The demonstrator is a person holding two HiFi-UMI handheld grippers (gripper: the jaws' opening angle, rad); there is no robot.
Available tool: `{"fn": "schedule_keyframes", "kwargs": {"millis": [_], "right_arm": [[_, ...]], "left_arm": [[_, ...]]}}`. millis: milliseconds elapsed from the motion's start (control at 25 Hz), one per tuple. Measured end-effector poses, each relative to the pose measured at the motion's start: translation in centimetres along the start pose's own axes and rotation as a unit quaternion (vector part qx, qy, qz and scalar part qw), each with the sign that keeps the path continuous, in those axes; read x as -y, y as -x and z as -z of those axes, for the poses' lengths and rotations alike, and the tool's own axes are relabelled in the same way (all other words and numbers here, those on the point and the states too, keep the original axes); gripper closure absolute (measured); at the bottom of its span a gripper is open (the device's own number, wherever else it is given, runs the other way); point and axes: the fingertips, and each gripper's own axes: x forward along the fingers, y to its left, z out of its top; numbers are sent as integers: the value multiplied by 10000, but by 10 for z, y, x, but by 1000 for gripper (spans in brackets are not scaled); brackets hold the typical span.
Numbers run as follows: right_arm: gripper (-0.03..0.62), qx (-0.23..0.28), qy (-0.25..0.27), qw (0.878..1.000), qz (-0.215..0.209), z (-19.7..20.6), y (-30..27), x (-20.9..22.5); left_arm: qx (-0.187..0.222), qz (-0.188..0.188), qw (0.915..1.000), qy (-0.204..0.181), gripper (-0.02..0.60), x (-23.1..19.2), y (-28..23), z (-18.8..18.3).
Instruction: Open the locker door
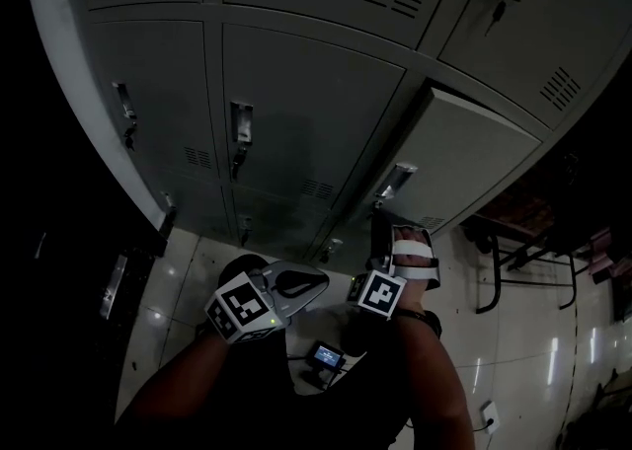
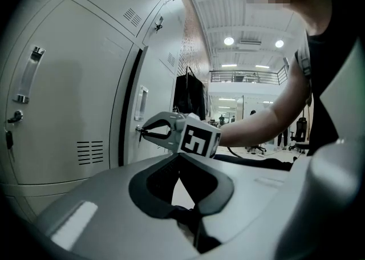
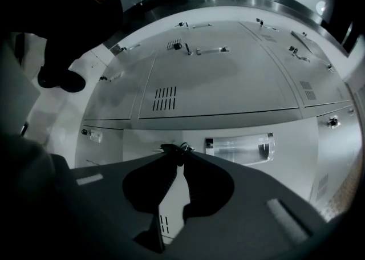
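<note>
The left gripper (image 1: pixel 317 286) hangs back, left of the work, jaws together on nothing. The right gripper (image 3: pixel 178 151) is the nearer one, pinching the key (image 3: pixel 182 147) in the locker door (image 1: pixel 469 157) straight ahead. The door's lock edge stands slightly ajar, so the pull likely comes back toward the person.

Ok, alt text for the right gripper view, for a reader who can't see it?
The right hand-held gripper pinches a small key in the lock of a grey locker door, beside its recessed metal handle. More grey lockers fill the view above.
</note>
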Motion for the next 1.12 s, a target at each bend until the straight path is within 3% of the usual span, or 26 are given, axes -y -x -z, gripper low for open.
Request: {"fn": "schedule_keyframes", "kwargs": {"millis": [360, 1120], "right_arm": [[553, 196, -216, 9994, 172, 35, 97, -20], [553, -1044, 108, 9943, 207, 171, 175, -41]], "left_arm": [[-107, 33, 9999, -48, 569, 3, -5, 1], [-319, 146, 9992, -173, 569, 12, -23, 5]]}}
